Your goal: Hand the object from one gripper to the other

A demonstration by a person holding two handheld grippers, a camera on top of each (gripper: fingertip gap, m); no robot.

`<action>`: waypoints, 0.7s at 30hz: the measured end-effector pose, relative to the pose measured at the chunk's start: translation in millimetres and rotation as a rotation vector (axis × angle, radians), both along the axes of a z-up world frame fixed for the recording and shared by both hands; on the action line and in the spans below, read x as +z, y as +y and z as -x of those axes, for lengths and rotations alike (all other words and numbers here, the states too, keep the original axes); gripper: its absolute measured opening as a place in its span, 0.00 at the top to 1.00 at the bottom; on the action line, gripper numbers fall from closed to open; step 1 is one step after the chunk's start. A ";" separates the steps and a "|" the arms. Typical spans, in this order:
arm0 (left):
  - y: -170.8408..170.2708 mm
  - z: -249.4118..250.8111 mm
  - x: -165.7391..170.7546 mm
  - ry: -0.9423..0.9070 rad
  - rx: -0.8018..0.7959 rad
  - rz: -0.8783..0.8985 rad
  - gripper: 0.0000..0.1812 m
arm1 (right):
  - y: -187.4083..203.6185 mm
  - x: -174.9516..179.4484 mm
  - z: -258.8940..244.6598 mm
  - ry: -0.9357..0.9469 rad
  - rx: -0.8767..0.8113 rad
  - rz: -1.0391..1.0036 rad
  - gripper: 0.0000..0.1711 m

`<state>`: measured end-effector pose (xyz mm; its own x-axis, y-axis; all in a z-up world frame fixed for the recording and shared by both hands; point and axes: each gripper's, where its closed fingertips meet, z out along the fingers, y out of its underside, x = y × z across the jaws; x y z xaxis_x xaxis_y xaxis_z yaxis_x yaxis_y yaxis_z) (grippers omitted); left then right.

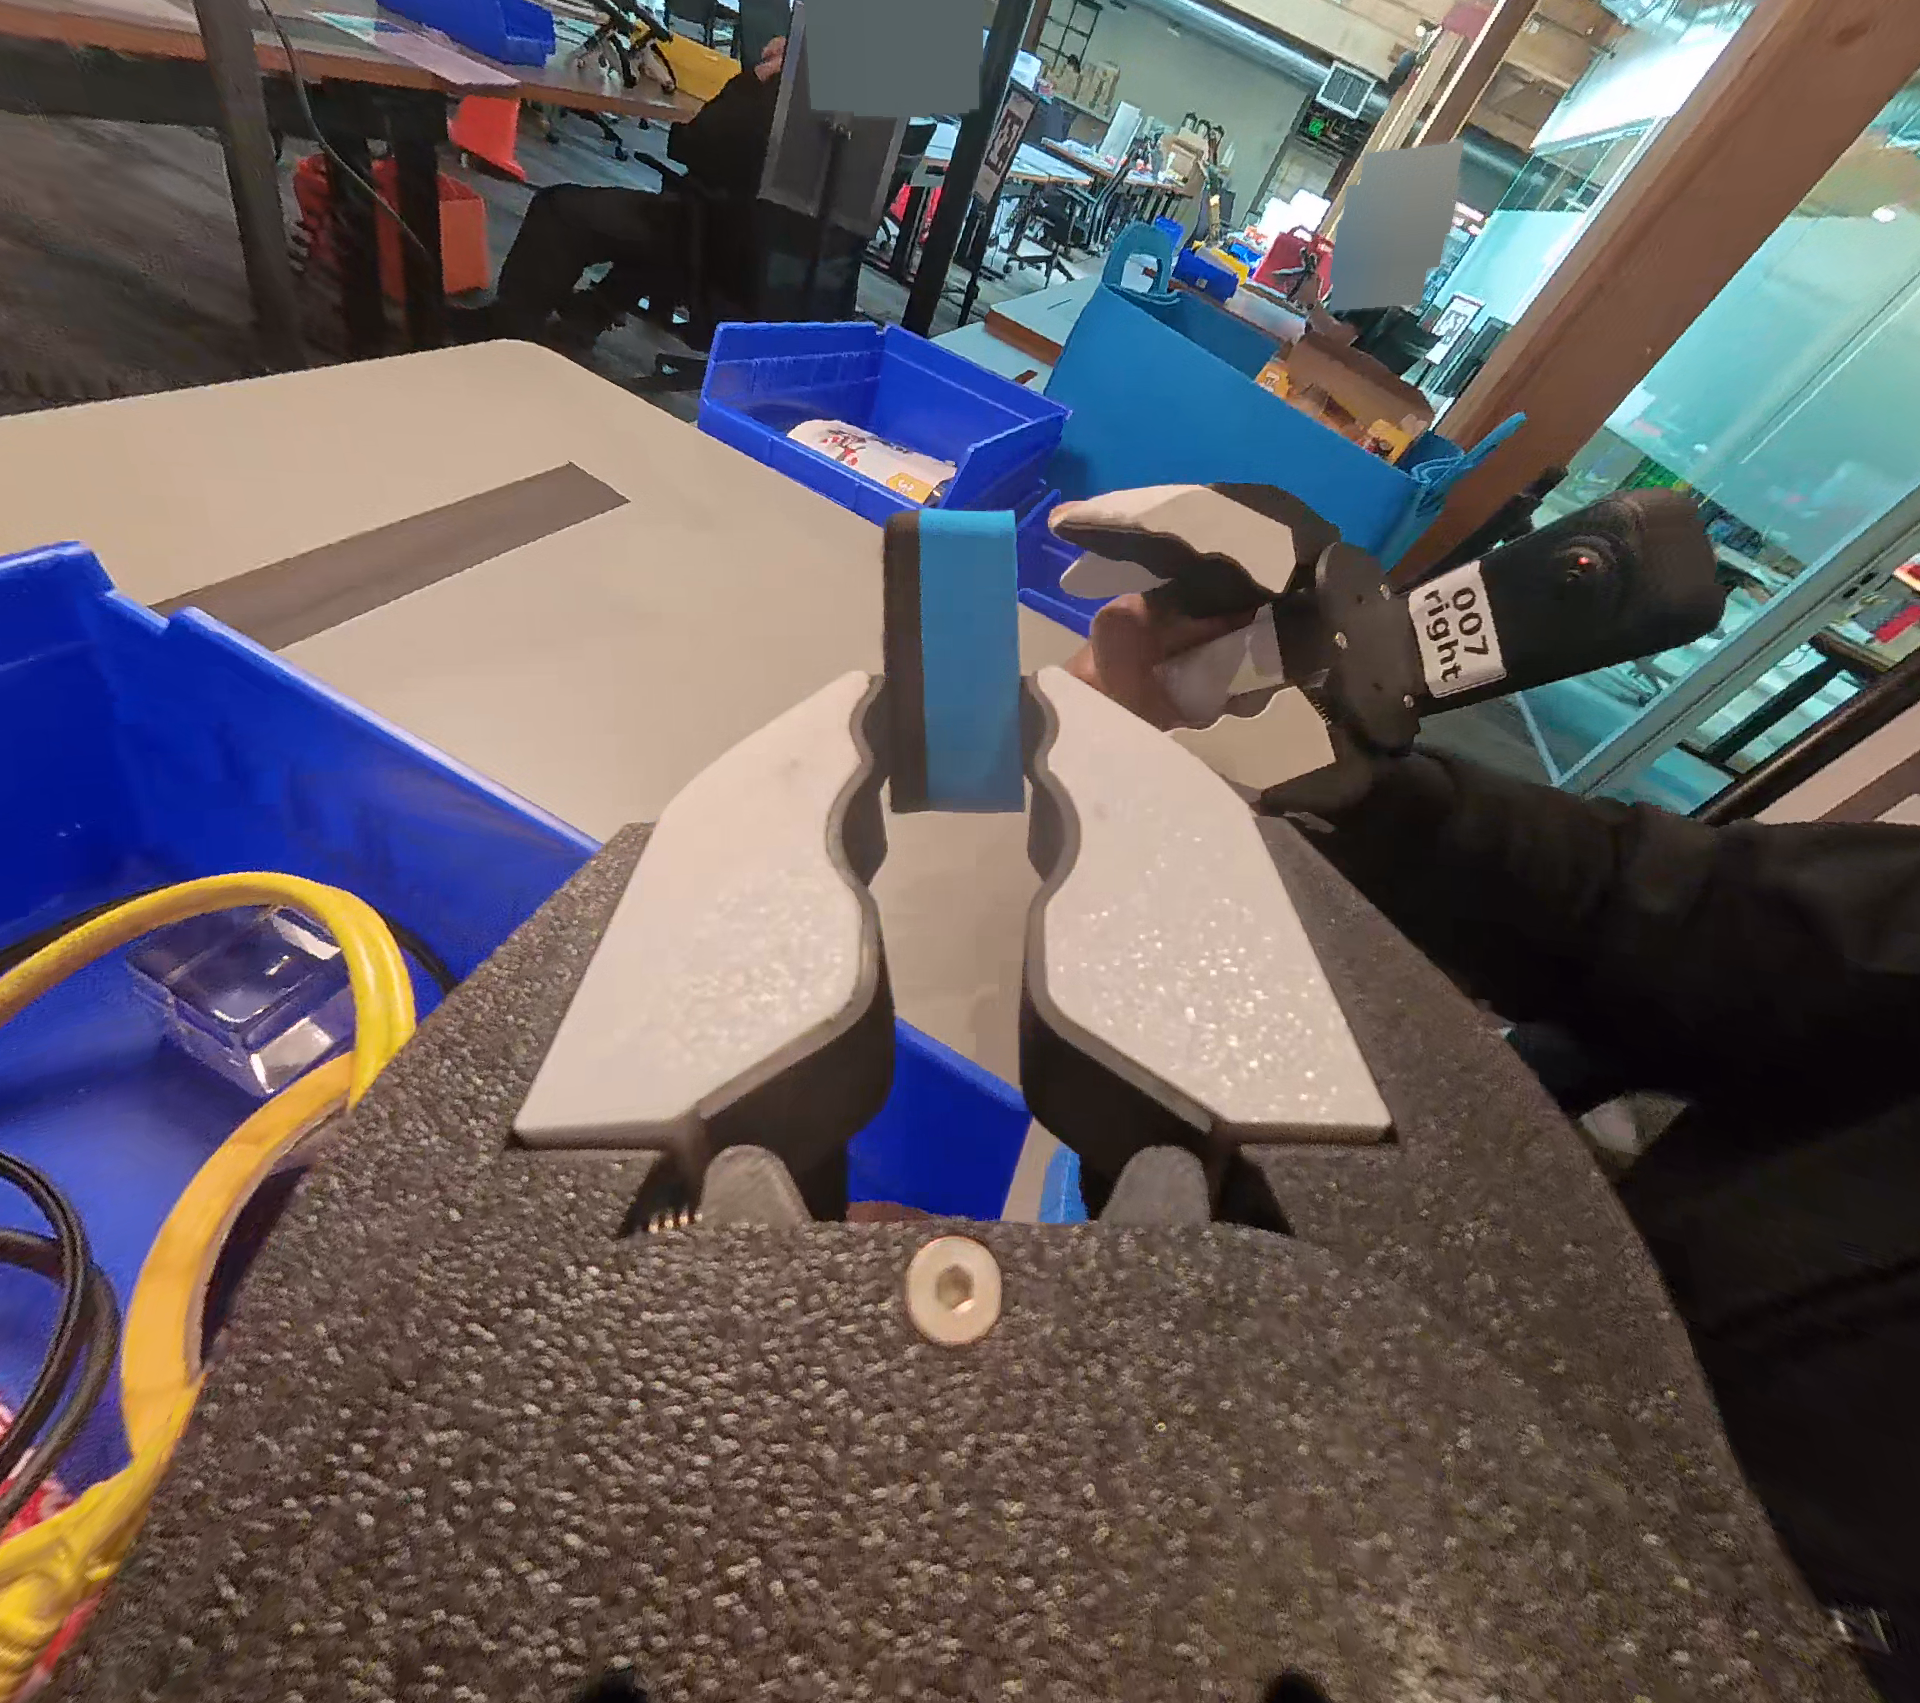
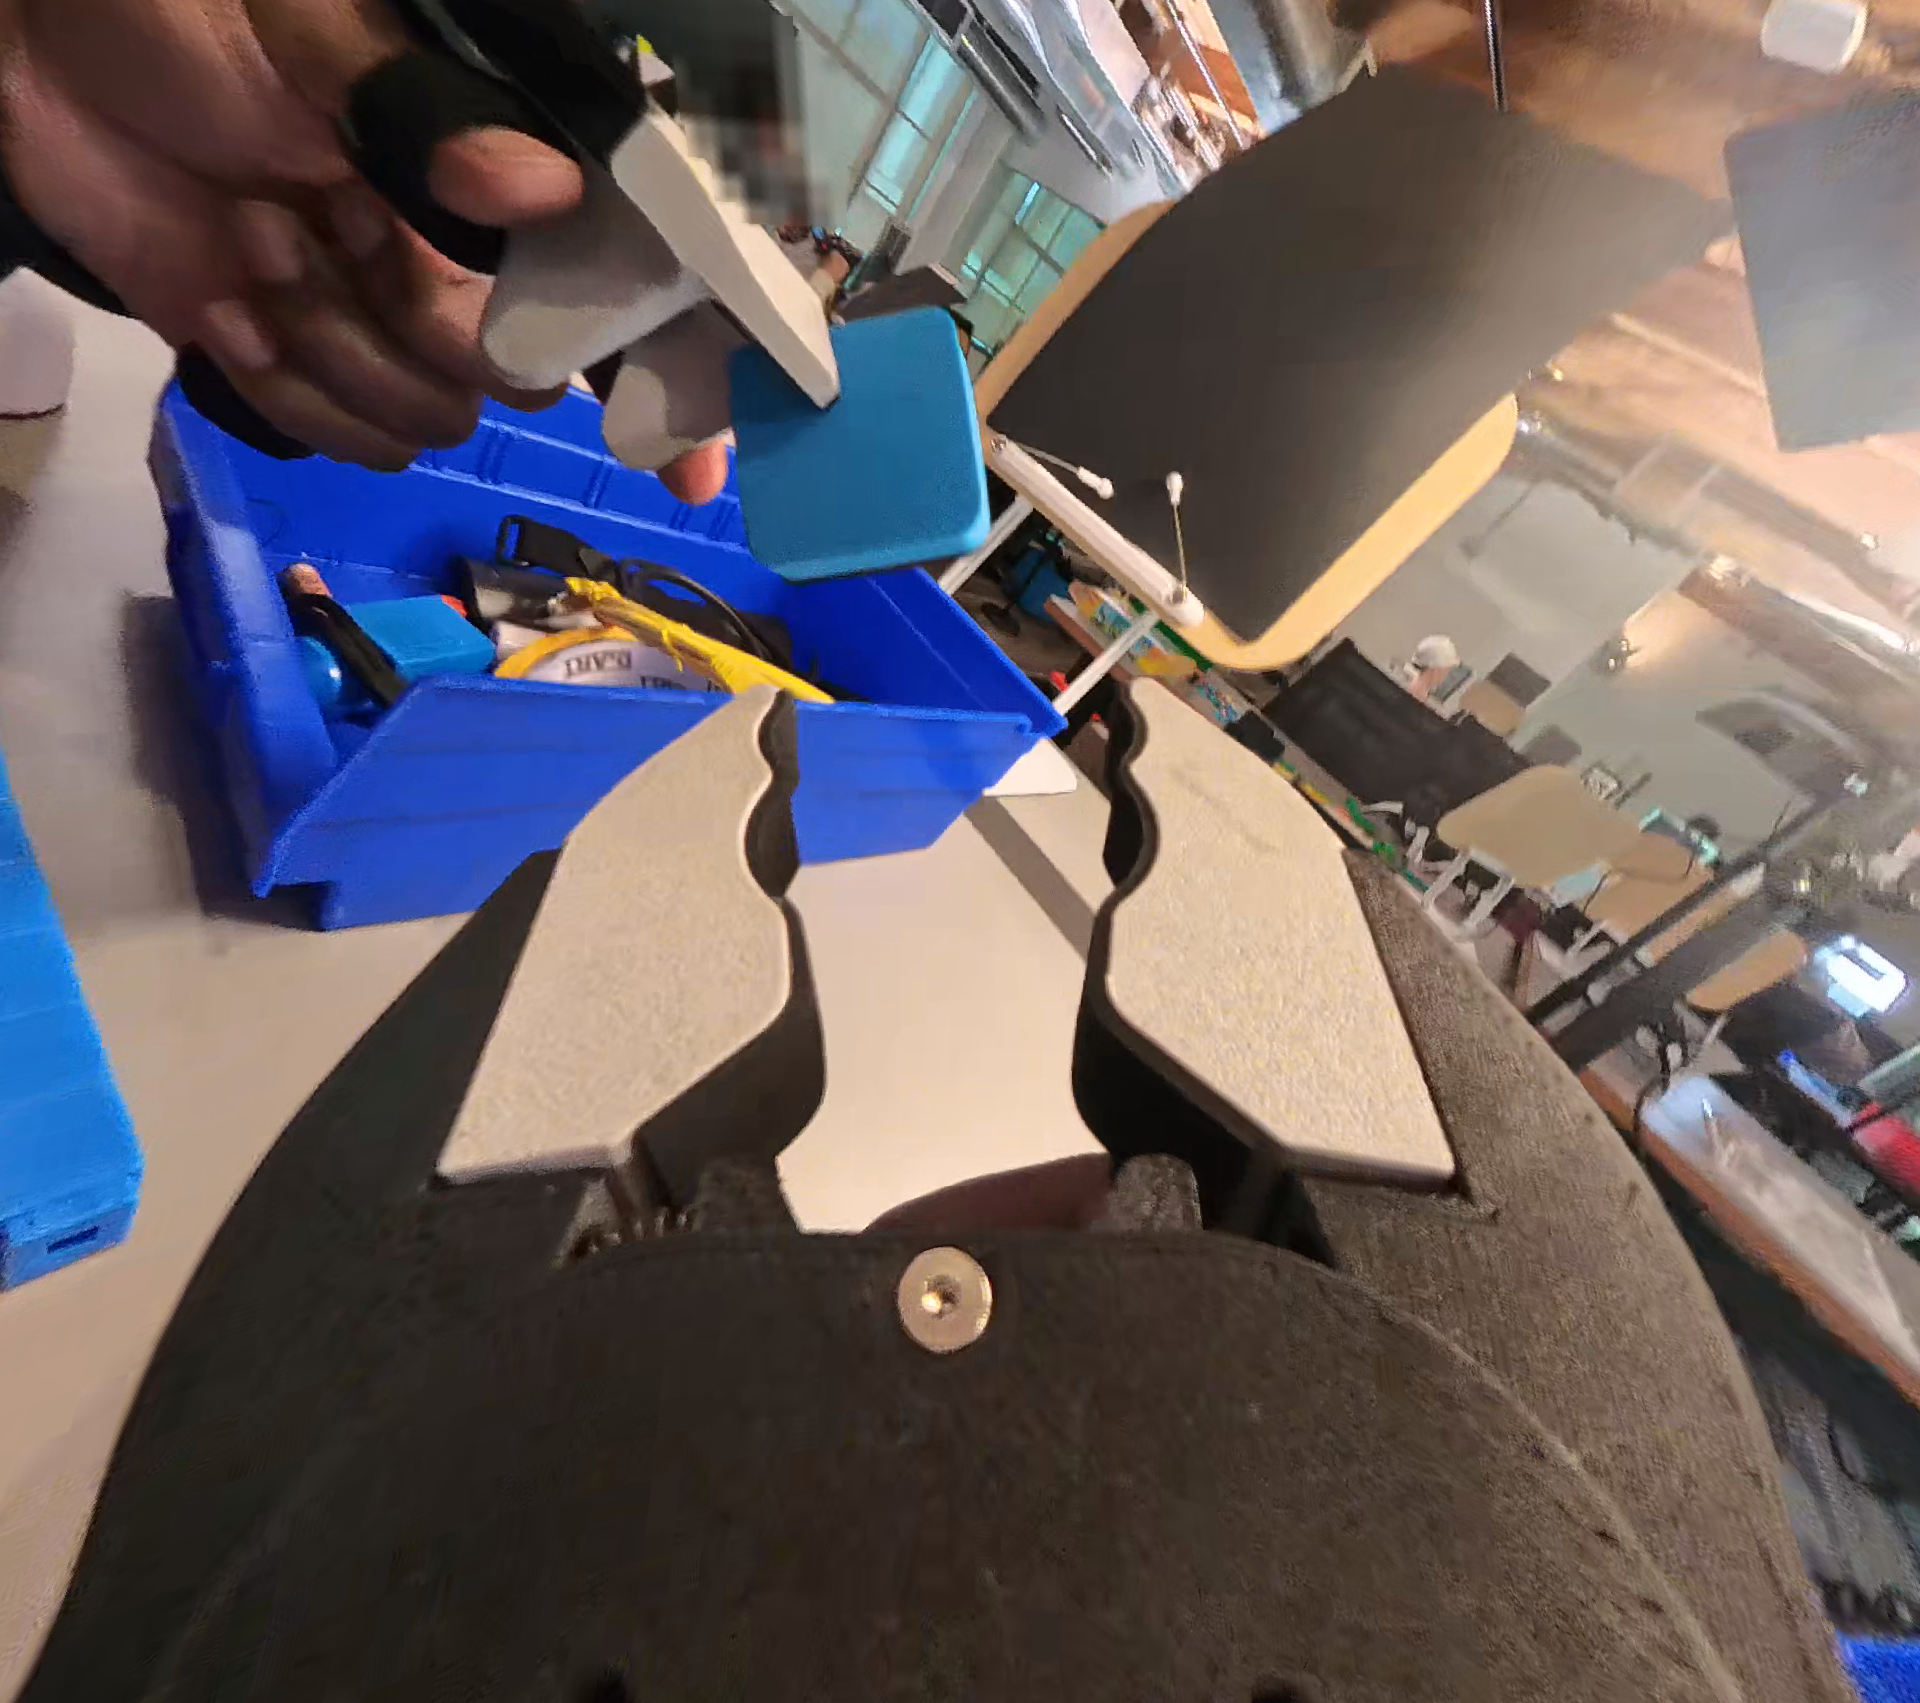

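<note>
Left gripper (image 1: 951,708): fingers nearly parallel, narrow gap, tips pinched on something at 12 o'clock of its own view. In the right wrist view it enters from 10 o'clock, held by a bare hand (image 2: 239,199), one fingertip curled under the fingers.

Right gripper (image 2: 951,718): jaws spread wide, nothing between them. In the left wrist view it sits at 2 o'clock, tips pointing toward 9, black-sleeved arm (image 1: 1621,926) behind it.
</note>
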<state>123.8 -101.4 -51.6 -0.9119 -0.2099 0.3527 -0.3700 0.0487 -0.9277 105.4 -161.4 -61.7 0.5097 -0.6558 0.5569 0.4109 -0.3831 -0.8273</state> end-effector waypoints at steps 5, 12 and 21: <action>8.3 5.2 17.8 0.113 -0.027 0.104 0.87 | 33.6 32.0 3.6 -0.100 0.110 0.081 0.61; 21.7 10.8 44.9 0.222 -0.078 0.239 0.87 | 72.2 41.1 -6.4 -0.097 0.160 0.182 0.51; 23.2 9.1 32.5 0.253 -0.128 0.182 0.85 | 90.2 41.3 -22.3 0.006 0.150 0.133 0.65</action>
